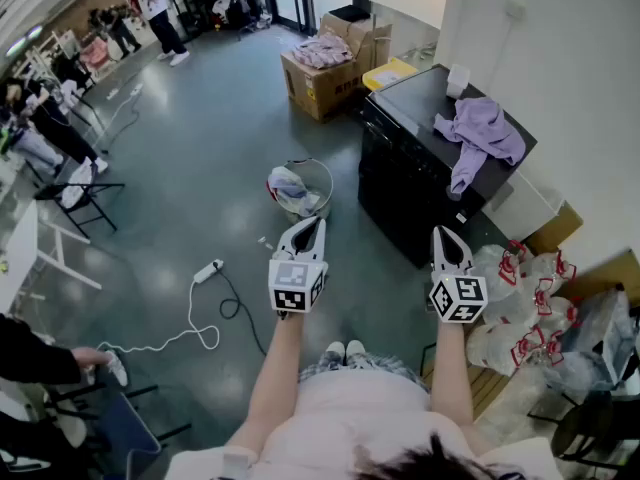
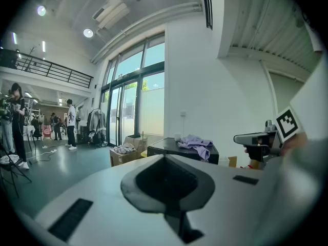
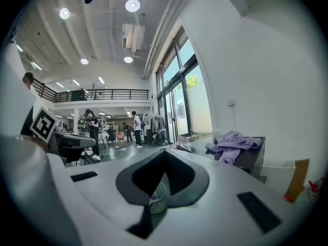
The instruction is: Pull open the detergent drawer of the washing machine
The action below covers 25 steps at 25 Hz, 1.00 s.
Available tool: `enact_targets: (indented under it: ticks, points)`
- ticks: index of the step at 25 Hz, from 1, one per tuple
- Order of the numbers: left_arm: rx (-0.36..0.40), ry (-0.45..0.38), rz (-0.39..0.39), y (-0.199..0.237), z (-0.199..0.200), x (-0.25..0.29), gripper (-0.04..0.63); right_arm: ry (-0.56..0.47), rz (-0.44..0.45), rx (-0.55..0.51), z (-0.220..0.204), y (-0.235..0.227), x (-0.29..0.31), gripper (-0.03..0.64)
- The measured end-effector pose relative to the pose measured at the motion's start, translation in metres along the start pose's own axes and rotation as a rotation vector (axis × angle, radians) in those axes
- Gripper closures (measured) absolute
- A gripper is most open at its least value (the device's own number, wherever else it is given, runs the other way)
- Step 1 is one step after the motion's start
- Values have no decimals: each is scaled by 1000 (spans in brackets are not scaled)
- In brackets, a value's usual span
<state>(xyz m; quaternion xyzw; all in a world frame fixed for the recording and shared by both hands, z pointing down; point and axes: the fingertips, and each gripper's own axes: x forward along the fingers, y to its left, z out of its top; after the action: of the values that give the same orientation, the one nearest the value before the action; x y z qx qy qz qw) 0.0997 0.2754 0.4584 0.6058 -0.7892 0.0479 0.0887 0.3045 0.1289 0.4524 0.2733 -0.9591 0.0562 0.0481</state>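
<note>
Both tools are pressed together and hold nothing: the left tool [image 1: 308, 230] and the right tool [image 1: 446, 238] point forward, about level. Just past the left one, a basket [image 1: 300, 190] sits on the floor [image 1: 200, 158]. Farther ahead and to the right stands the black washing machine [image 1: 400, 183] with a purple cloth [image 1: 480, 133] on top. The right tool is nearer to it. Its drawer cannot be made out.

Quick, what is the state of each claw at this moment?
Left claw: closed, holding nothing.
Right claw: closed, holding nothing.
</note>
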Motion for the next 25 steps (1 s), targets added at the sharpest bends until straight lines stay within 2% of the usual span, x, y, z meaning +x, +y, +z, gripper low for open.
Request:
enact_targets:
  ticks: [16, 25]
  points:
    - [-18, -8, -35, -1, 1, 1, 569, -9, -13, 22, -1, 5, -4, 603]
    - [-31, -7, -91, -14, -4, 6, 569, 18, 14, 17, -8, 9, -4, 601]
